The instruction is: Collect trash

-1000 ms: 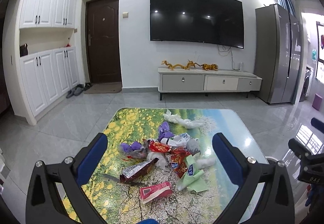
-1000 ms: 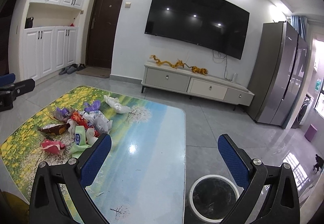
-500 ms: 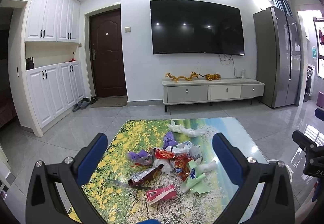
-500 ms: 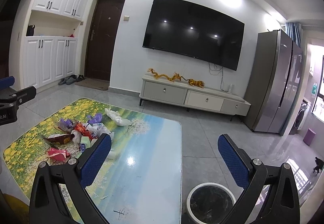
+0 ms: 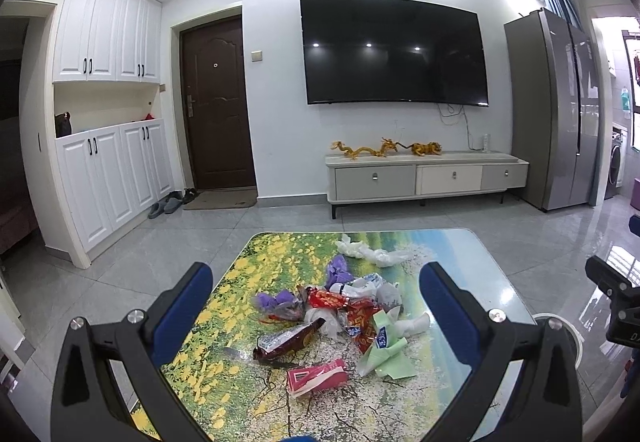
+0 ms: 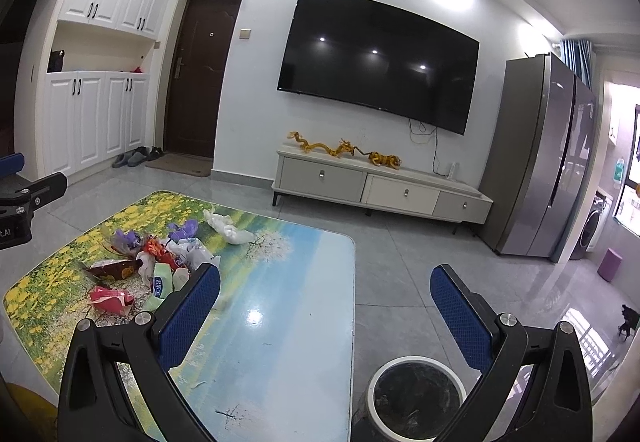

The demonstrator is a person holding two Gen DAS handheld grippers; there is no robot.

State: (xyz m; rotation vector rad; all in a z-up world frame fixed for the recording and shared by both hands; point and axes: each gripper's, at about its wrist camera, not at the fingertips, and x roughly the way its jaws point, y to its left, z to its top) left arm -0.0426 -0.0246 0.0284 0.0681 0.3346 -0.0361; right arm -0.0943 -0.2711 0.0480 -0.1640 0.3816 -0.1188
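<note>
Landscape-print table (image 5: pixel 476 254), trash pile (image 5: pixel 340 318)

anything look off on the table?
Only the expected mess: a heap of wrappers and tissues on the table's yellow-flower side, one crumpled white tissue apart behind it. Nothing spilled. Trash bin stands upright beside the table.

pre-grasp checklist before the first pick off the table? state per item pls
1. Left gripper open and holding nothing: ok, jaws spread wide.
2. Right gripper open and holding nothing: ok.
3. Trash pile in the left gripper's line: ok, it lies on the table ahead of the fingers.
4. Nearest pick free of the heap: ok, the red packet lies apart at the near edge.
5. Bin reachable: ok, on the floor off the table's right side, mouth open.
6. Bin has room left: cannot tell, its inside is dark.
</note>
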